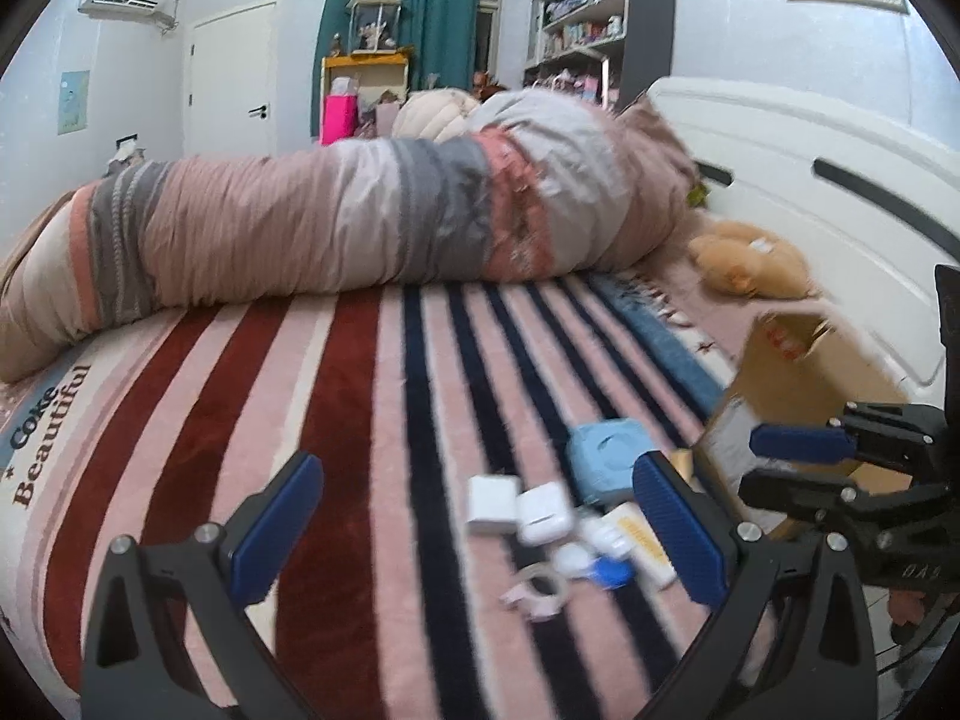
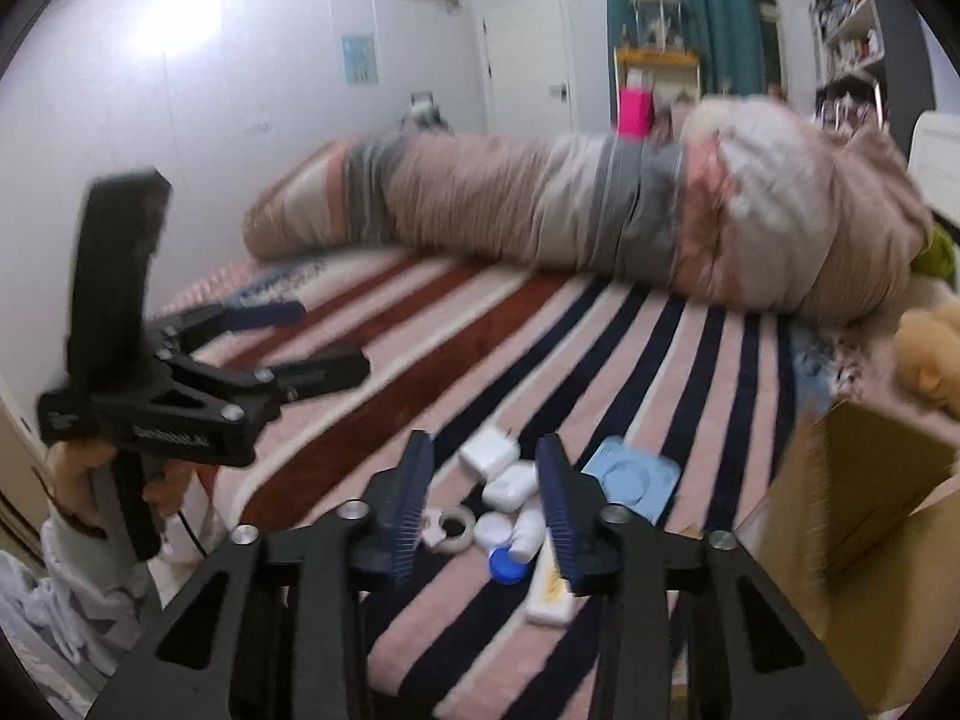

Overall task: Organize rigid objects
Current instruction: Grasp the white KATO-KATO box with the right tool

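Right wrist view: both grippers' jaws apart, small items (image 2: 510, 504) betw cardboard box (image 2: 864, 504) & bare striped blanket (image 2: 372, 324).

The cardboard box (image 2: 864, 498) is cut off at the right edge; small white items (image 1: 528, 510) are blurred.
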